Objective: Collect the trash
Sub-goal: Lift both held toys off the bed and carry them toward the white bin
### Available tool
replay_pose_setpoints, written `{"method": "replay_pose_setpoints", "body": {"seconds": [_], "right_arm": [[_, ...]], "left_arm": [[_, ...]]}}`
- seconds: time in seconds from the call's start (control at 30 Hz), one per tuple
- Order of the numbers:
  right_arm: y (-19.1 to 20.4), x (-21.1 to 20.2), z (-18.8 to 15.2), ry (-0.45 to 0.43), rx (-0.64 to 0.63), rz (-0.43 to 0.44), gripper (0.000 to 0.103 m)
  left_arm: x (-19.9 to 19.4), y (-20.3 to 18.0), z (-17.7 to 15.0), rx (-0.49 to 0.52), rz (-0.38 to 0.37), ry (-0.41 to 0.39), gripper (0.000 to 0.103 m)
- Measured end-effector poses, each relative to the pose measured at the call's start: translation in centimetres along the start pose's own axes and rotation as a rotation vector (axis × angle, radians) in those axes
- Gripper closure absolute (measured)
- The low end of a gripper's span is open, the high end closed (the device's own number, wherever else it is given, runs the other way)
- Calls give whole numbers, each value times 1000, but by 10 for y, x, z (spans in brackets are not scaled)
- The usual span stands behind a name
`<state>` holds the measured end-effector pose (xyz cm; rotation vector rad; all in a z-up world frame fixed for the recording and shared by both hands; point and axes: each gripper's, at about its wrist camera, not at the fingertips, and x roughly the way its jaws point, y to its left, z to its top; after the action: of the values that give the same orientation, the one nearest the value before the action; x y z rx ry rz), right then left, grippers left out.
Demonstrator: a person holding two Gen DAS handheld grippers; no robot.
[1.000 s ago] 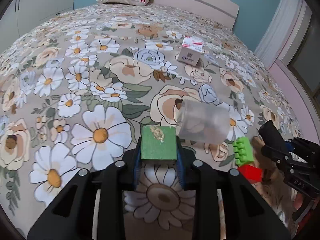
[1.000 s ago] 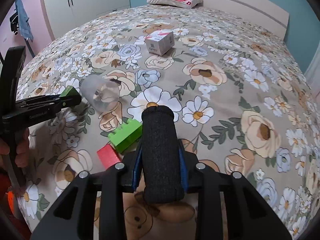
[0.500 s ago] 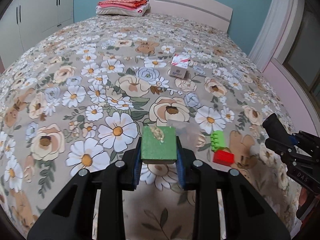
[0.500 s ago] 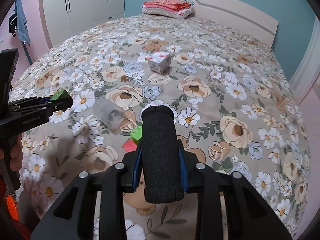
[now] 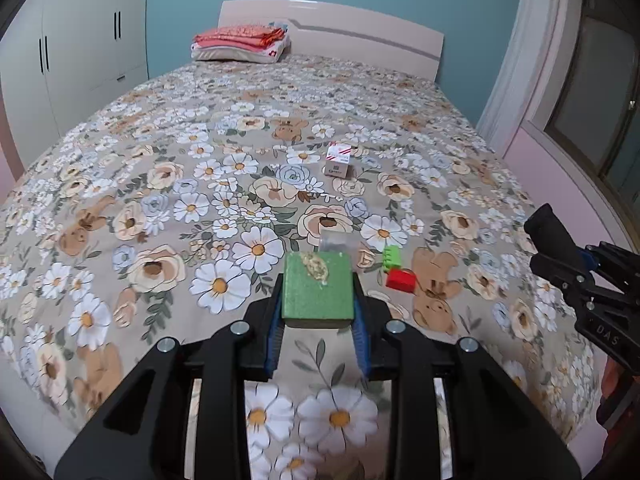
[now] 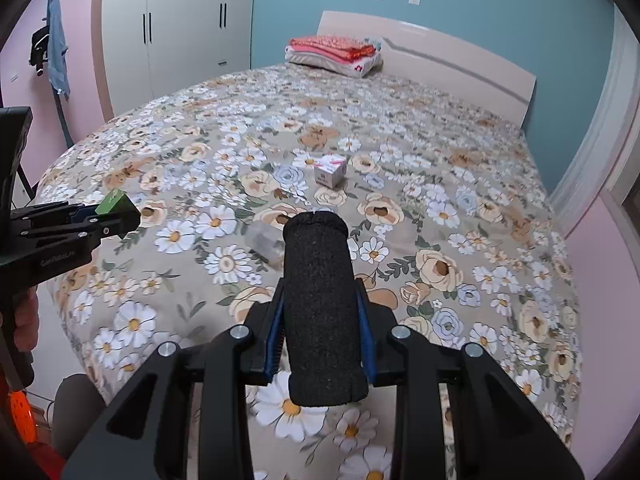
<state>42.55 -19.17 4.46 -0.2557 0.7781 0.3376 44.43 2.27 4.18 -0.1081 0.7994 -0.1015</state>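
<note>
My left gripper (image 5: 318,300) is shut on a green sponge (image 5: 318,294) with a beige smear on top; it also shows in the right wrist view (image 6: 114,202). My right gripper (image 6: 320,312) is shut on a black foam cylinder (image 6: 320,304), seen too at the right of the left wrist view (image 5: 550,230). Both are held above the foot of the floral bed (image 5: 160,168). On the bed lie a clear plastic cup (image 5: 336,241) on its side, a green brick (image 5: 391,258), a red brick (image 5: 401,280) and a small white-and-red box (image 5: 338,159).
Folded red and white bedding (image 5: 240,42) lies by the headboard (image 5: 360,46). White wardrobes (image 6: 180,32) stand on the left. A pink wall and window (image 5: 592,128) are on the right. An orange object (image 6: 20,412) is at floor level, lower left.
Both grippers have drawn back and up from the bed, each still holding its object. The cup, bricks and box look smaller and farther away.
</note>
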Motion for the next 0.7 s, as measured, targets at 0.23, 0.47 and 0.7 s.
{"method": "replay_pose_setpoints", "body": {"seconds": [0.23,0.47,0.7], "right_arm": [[21,-59,-14,-40,-4,-23,70],[42,-105,-34,-62,-5,-42,70],[62,-143,-55,-78,-18,-58,70]], "left_arm": [[-66,-9,-15,33,-17,-39,73],[-123,-18,-36,73,-41,-68,73],[-170,-26,-59,125,-61,-99,73]]}}
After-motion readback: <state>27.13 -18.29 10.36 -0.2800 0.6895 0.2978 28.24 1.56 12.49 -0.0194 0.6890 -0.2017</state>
